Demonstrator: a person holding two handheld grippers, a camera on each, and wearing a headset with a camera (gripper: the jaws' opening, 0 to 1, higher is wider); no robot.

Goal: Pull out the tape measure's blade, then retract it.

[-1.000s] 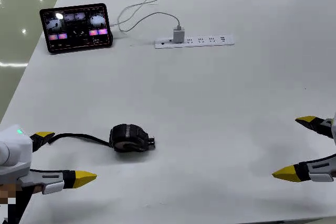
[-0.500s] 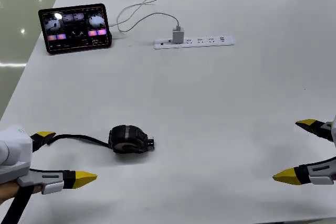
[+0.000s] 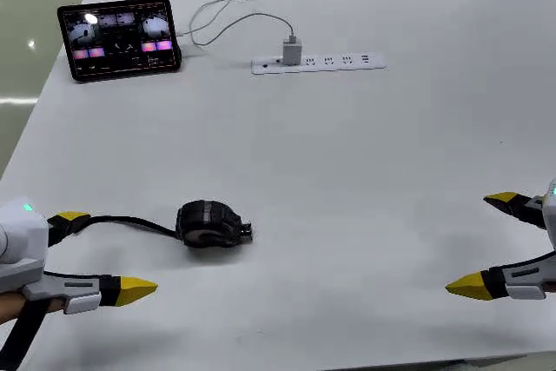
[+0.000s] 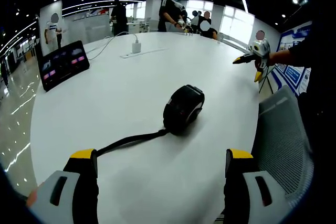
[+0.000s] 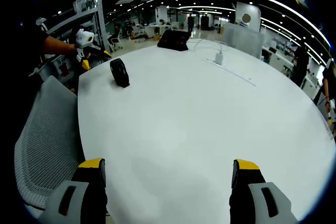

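Mesh chair beside tape measure's table

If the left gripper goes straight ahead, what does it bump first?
Probably the strap, lying just ahead between the open jaws of the left gripper, then the tape measure.

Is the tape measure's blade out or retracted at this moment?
Retracted: the tape measure lies on the table with no blade extending from its case; only its black strap trails out.
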